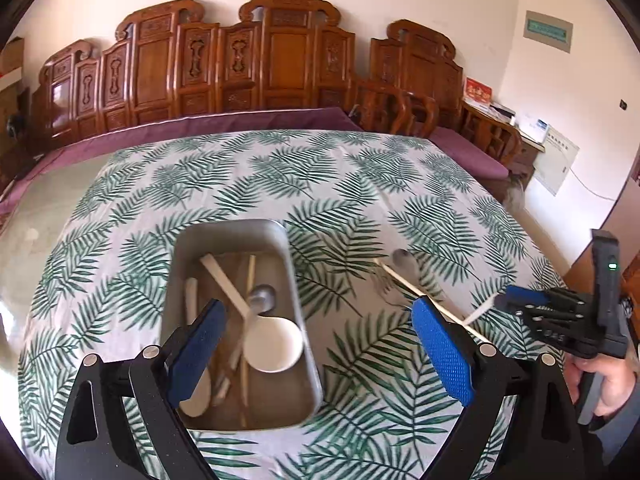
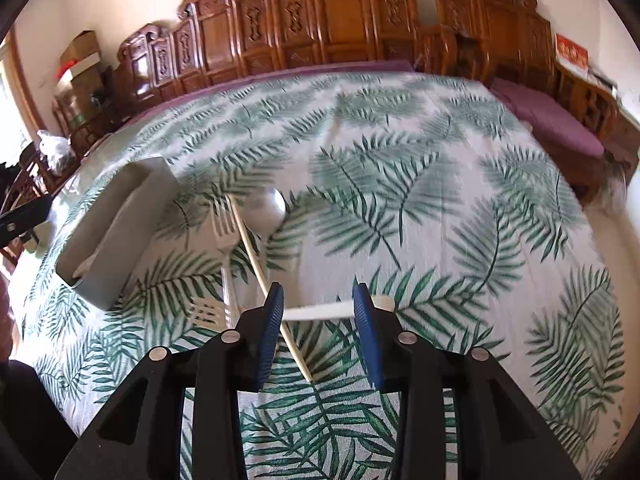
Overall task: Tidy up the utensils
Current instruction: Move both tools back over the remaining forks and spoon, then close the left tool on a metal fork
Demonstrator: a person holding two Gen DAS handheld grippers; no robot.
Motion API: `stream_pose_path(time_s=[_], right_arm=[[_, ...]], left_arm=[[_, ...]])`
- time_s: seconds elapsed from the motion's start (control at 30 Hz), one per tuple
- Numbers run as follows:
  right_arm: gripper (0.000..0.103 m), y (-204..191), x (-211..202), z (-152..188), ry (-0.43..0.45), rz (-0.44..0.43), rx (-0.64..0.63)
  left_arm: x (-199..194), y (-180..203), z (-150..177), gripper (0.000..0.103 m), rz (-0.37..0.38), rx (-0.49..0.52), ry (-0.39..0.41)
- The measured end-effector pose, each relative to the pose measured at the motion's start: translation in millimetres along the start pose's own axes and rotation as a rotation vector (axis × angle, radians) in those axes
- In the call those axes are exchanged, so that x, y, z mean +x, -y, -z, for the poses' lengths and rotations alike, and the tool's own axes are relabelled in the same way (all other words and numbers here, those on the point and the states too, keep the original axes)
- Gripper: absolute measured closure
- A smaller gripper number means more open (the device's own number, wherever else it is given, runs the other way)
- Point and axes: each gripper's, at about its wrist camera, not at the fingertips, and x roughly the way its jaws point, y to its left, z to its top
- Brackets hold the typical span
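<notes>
Working over a table under a white cloth with a green fern print (image 1: 256, 168), filling the middle of both views. Behind it, across the top of each frame, a row of carved wooden chair backs (image 1: 280, 52) with a purple cushion strip (image 1: 224, 124) below them. Cream wall above, a green sign (image 1: 547, 31) upper right in the left wrist view.

Hard to read: right wrist view is smeared, the leaf print ghosts. Boxes and clutter at its upper left edge (image 2: 76, 64) are too blurred to name. My lower pads cover the near ends of the utensils in the tray (can't count them).

Metal tray (image 1: 304, 364) sits centre-low in the left wrist view, holding a white ladle-like spoon (image 1: 272, 344), a metal spoon (image 1: 262, 298), chopsticks and pale flat handles. In the right wrist view the tray (image 2: 120, 248) is at left.

Loose on the cloth, right of the tray: a metal spoon (image 2: 266, 208), two forks (image 2: 224, 224), one chopstick (image 2: 264, 272) lying diagonally, a white handle (image 2: 316, 314) lying crosswise.

Left tongs (image 1: 316, 356): jaws wide apart, nothing between the pads, hovering over the tray's near end.

Right tongs (image 2: 316, 332): jaws part open, the white handle spans the gap and the chopstick crosses under; pads not visibly pressing on either. My hand (image 1: 604, 384) grips them at the right edge of the left wrist view.
</notes>
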Motion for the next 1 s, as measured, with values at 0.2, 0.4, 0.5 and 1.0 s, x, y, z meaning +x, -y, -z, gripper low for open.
stream_pose_path(time_s=[0.2, 0.4, 0.5, 1.0], right_arm=[[0.064, -3, 13, 10, -0.029, -0.030, 0.009], [0.064, -13, 14, 11, -0.024, -0.034, -0.039], [0.064, -3, 14, 9, -0.022, -0.023, -0.015], [0.064, 43, 5, 5, 0.008, 0.032, 0.031]], left_arm=[[9, 16, 6, 0.013, 0.013, 0.027, -0.025], [17, 24, 11, 0.013, 0.029, 0.022, -0.049], [21, 29, 12, 0.013, 0.026, 0.027, -0.060], [94, 90, 13, 0.036, 0.056, 0.017, -0.240]])
